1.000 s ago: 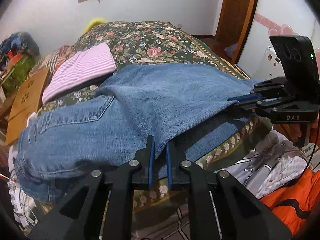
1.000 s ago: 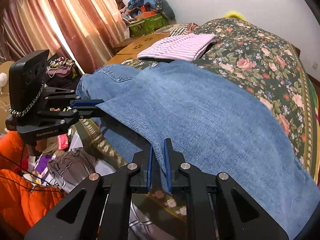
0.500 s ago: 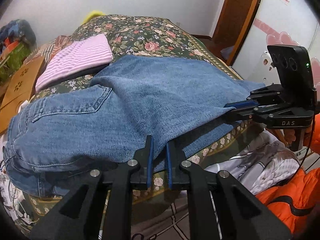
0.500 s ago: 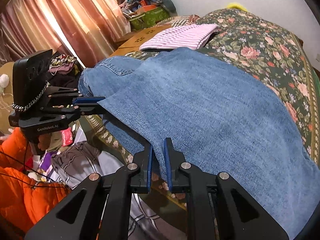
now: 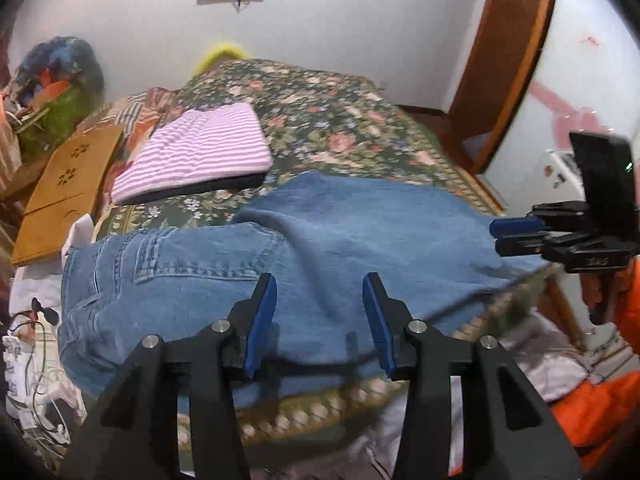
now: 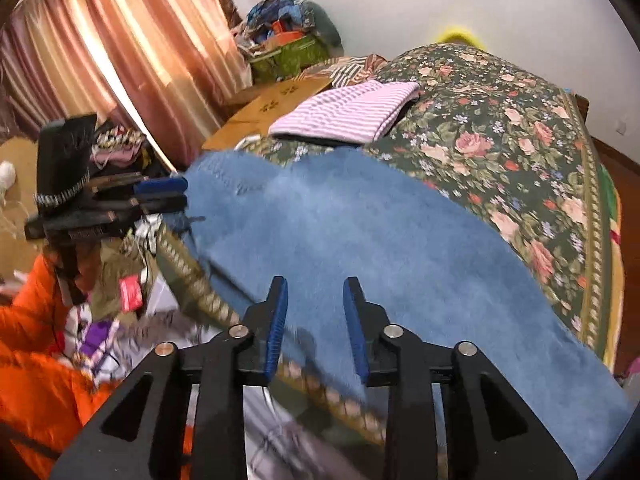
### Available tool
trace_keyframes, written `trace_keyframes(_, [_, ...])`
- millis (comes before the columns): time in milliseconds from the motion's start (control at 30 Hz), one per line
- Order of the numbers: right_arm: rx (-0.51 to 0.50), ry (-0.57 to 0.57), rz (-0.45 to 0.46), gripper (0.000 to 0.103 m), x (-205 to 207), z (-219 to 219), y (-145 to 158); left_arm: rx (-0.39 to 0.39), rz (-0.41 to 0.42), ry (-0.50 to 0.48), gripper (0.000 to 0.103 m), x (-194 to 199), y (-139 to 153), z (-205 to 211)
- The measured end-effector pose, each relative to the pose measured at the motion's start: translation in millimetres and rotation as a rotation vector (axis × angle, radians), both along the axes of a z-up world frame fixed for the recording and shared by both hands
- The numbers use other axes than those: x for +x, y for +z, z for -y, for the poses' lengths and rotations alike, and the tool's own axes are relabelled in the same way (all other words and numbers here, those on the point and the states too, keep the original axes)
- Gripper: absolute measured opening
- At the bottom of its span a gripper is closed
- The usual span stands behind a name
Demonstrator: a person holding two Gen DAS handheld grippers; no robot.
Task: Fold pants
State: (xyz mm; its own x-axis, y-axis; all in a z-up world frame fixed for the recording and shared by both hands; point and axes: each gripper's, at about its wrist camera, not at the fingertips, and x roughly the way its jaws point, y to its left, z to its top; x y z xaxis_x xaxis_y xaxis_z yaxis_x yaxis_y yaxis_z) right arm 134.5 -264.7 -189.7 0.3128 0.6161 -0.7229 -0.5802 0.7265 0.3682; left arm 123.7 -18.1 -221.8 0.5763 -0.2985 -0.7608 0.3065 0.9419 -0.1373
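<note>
Both the left gripper [image 5: 320, 320] and right gripper [image 6: 316, 320] have let go, jaws opening on nothing, above the jeans [image 5: 360, 248], whose long axis runs crosswise under both.

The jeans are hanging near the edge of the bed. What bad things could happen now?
1. The jeans lie folded right at the near edge of the bed, and both grippers are opening with nothing pinched, so the overhanging denim might slide down onto the clothes pile on the floor.
2. The fold looks loose and bumpy, so it may fall open.
3. The left gripper has its fingers just above the denim and could snag it.
</note>
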Motion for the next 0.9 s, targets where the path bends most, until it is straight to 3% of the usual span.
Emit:
trace_keyframes(200, [-0.041,0.066,-0.103,0.028,11.0,-44.9,-46.8,0.057,-0.157,0.106,0.044,17.8,-59.0,-24.5])
trace_keyframes(300, [-0.114,0.124,-0.003,0.032,-6.2,-56.5,-45.8,0.062,-0.202,0.140,0.045,10.0,-76.9,-38.2])
trace_keyframes(433, [-0.098,0.166,-0.048,0.033,-8.0,-51.7,-43.7,0.022,-0.236,0.184,0.047,-3.9,-88.4,-56.4])
trace_keyframes(500, [-0.097,0.174,-0.076,0.033,-4.2,-47.3,-40.3,-0.019,-0.243,0.199,0.047,-11.4,-85.7,-63.5])
trace_keyframes(567, [-0.102,0.167,-0.091,0.032,1.0,-44.6,-35.6,-0.007,-0.241,0.209,0.046,-17.8,-78.9,-66.1])
trace_keyframes(633, [-0.109,0.153,-0.077,0.033,7.3,-42.0,-28.9,0.021,-0.208,0.226,0.046,-25.0,-65.1,-73.0])
trace_keyframes(767, [-0.107,0.131,-0.030,0.038,28.8,-43.1,-10.0,-0.034,-0.138,0.310,0.046,-27.9,-26.1,-111.6])
trace_keyframes(900, [-0.110,0.100,0.039,0.043,60.2,-55.5,6.5,0.072,-0.036,0.411,0.052,-7.8,4.1,-150.2])
